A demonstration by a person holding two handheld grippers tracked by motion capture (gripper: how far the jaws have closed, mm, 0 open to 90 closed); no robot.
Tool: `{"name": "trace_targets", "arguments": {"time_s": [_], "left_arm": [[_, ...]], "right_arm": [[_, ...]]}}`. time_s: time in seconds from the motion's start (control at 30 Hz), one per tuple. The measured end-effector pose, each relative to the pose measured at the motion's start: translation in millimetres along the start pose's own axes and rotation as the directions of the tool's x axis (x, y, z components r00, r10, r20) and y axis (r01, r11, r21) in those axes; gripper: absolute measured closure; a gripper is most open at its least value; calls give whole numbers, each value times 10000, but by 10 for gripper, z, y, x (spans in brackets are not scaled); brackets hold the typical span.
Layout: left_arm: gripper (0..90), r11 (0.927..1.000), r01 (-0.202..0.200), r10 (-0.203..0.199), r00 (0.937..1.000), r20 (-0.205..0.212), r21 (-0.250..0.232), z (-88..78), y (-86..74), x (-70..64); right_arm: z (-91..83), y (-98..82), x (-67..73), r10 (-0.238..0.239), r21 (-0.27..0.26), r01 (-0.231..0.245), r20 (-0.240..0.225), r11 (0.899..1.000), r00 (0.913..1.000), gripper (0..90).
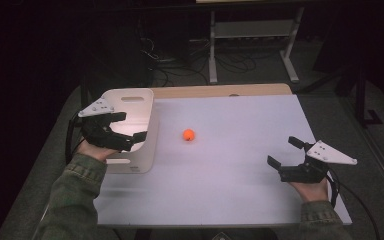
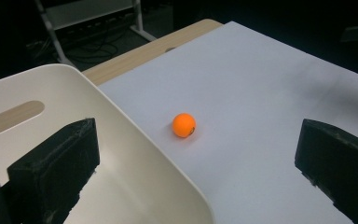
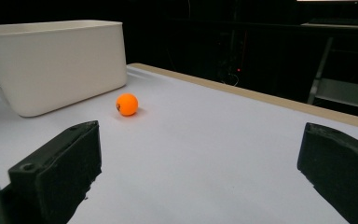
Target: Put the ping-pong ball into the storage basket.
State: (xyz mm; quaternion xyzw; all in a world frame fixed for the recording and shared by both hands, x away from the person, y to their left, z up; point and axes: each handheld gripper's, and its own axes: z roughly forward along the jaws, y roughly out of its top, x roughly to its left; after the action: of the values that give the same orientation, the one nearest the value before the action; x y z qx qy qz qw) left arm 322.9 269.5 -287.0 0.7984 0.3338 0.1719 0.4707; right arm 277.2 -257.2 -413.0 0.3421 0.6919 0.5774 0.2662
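Ball: the orange ball (image 1: 188,134) sits alone on the white table (image 1: 230,175), just right of the bin, roughly mid-table between the two tools.
Bin: a white plastic bin (image 1: 147,145) with a slot handle stands at the table's left edge; its near rim fills the lower left of the left gripper view.
Left tool: the left tool (image 1: 128,127) hovers over the bin's right wall, jaws wide apart and holding nothing; one jaw is above the bin's inside, the other out over the table.
Right tool: the right tool (image 1: 285,151) is low near the table's right front corner, jaws spread wide and empty, well apart from the ball.
Open room: and there's plenty of it, with bare white surface all round the ball on its right, front and far sides; only the bin wall stands close on its left.
Edges: a strip of bare wood (image 1: 220,91) shows along the table's far edge; beyond it is dark floor, cables and a pale metal frame (image 1: 252,35).
Writing: none readable; a small dark mark on the ball shows in both gripper views, too small to make out.
Hard to see: the bin's floor is partly covered by the left tool, and the room behind is mostly black.
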Motion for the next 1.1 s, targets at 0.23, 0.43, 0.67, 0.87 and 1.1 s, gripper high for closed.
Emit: {"name": "trace_targets", "arguments": {"time_s": [0.23, 0.43, 0.67, 0.87, 1.1], "left_arm": [[0, 9983, 115, -133, 9995, 301, 574, 62, 91, 56], [0, 9923, 143, -200, 9988, 454, 1230, 137, 202, 111], [0, 9830, 132, -247, 9979, 603, 1833, 223, 298, 155], [0, 9744, 105, -241, 9980, 580, 2246, 304, 372, 194], [0, 9618, -71, -130, 9974, 716, 2736, 423, 450, 205]], "right_arm": [[3, 1, 8, -9, 9, 9, -9, 10000, 10000, 0], [19, -3, 16, -44, 46, 45, -102, 10000, 9999, 0], [19, -3, 20, -44, 60, 45, -135, 10000, 9999, 0], [23, -5, 23, -60, 93, 61, -148, 9999, 9999, 0], [24, -5, 22, -75, 95, 77, -163, 9999, 9998, 0]]}}
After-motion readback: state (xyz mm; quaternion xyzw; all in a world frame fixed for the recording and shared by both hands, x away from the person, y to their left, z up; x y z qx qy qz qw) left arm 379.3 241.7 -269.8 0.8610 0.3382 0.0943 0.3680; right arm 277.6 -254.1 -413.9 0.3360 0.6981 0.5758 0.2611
